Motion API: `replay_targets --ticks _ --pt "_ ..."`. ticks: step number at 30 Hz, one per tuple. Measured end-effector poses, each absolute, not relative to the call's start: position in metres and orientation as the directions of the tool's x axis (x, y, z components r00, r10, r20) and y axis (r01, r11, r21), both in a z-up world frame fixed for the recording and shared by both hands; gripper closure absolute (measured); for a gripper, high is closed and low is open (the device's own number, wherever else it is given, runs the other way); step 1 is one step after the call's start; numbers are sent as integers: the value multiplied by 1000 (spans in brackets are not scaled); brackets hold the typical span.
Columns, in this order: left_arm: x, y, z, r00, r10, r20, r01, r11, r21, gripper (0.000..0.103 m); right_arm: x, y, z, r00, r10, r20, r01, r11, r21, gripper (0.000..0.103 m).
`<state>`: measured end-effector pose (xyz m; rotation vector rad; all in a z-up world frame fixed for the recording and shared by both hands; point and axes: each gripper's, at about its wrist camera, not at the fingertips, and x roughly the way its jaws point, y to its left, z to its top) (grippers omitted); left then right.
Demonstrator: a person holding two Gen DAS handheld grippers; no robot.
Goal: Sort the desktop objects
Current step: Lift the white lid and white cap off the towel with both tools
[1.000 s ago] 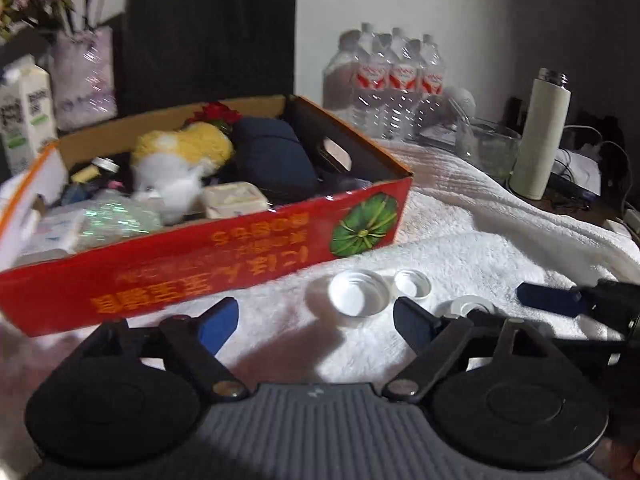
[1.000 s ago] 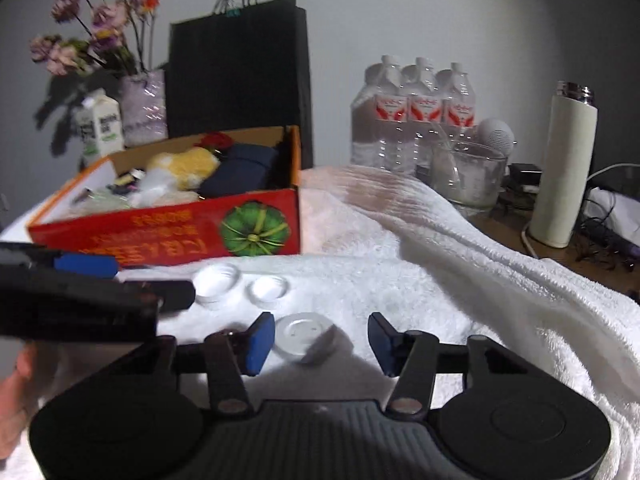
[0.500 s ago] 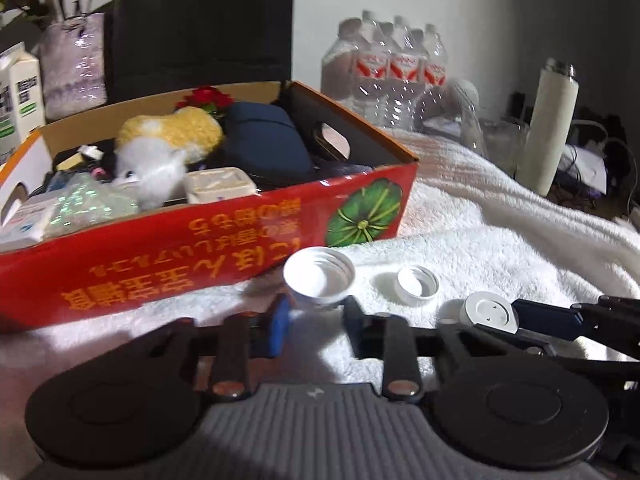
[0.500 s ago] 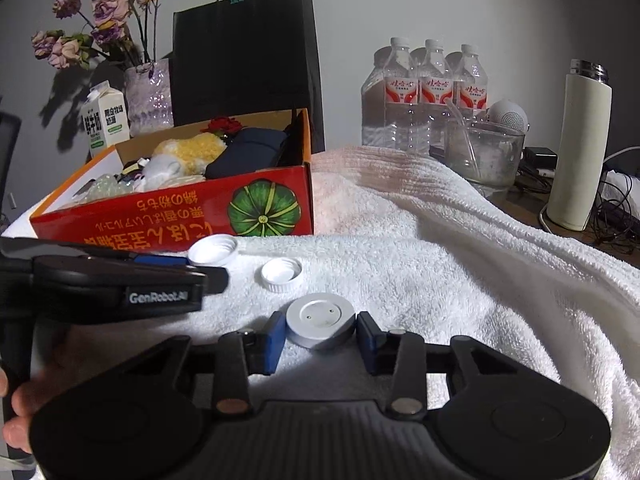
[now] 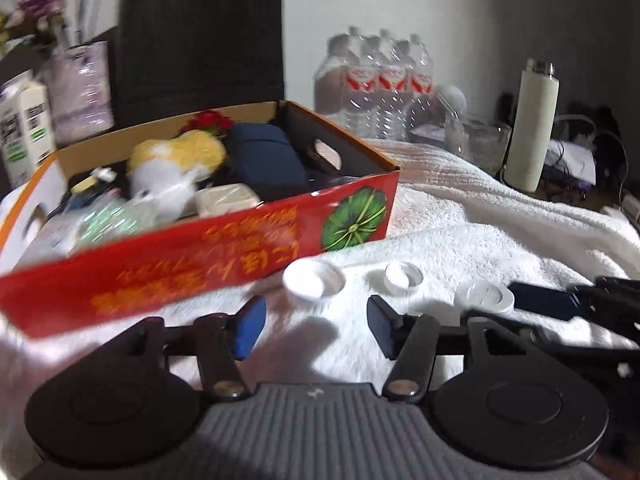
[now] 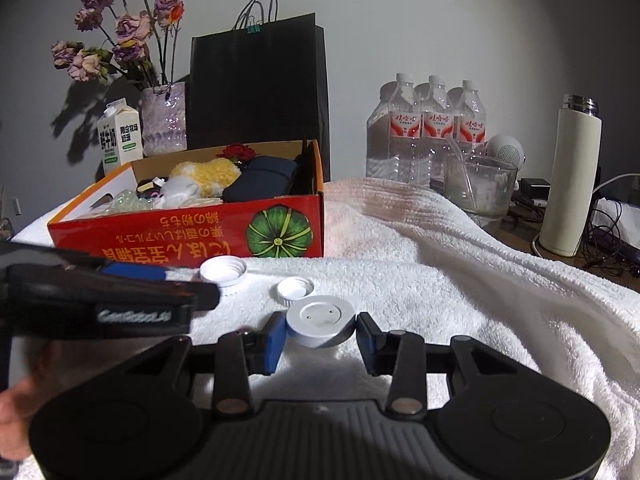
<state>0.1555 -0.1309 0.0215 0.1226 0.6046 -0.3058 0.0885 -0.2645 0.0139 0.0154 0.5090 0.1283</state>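
- Towel (image 6: 440, 280) under my grippers: white terry cloth, rough nap.
- Box (image 6: 180, 236): glossy printed cardboard.
- Round cap (image 6: 321, 320): smooth matt plastic.
- Water bottles (image 6: 428, 136): clear plastic.

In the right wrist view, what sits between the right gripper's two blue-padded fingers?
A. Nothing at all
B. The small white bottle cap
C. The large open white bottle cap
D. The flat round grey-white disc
D: the flat round disc lies on the white towel between the pads of the right gripper, while the large cap and the small cap sit farther away, nearer the red box.
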Motion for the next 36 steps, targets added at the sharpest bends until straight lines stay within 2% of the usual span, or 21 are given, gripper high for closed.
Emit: replay_targets --ticks 2,3,4,7,11,14,18,20,21,27,29,36 --pt "173 -139 14 781 -203 -590 287 956 52 46 90 -265 13 861 127 -493 -116 992 53 66" --pt "181 -141 10 766 -192 -613 283 958 54 57 90 -265 13 861 129 -493 -117 992 56 66" --pt "187 -142 6 746 -212 -631 297 954 31 63 90 -265 12 861 131 -492 -118 991 57 66" --pt "186 -136 9 753 -231 -617 289 957 -6 64 91 -265 12 857 138 -496 -125 990 59 66" --pt "160 -124 20 783 -194 -592 235 972 -7 64 94 -263 11 848 140 -512 -129 990 57 66" --pt "121 -105 39 803 -189 -564 209 977 -30 64 96 -263 9 839 136 -526 -127 990 53 53" --pt "67 -74 53 822 -151 -548 142 988 -60 64 107 -268 5 807 152 -571 -116 988 99 51" --pt "48 -57 53 815 -152 -559 115 988 -101 64 112 -270 4 802 160 -575 -116 987 114 56" --pt "40 -50 52 814 -136 -565 89 990 -110 64 112 -270 4 804 157 -574 -111 987 114 64" --pt "-11 -14 50 803 -109 -586 39 991 -130 64 93 -268 12 824 151 -546 -103 988 119 65" --pt "-28 -5 51 801 -99 -591 28 991 -128 64 75 -266 22 817 220 -534 -139 972 189 65" --pt "-85 9 62 821 -105 -561 16 987 -161 64 -33 -238 69 827 361 -431 -286 930 230 65"
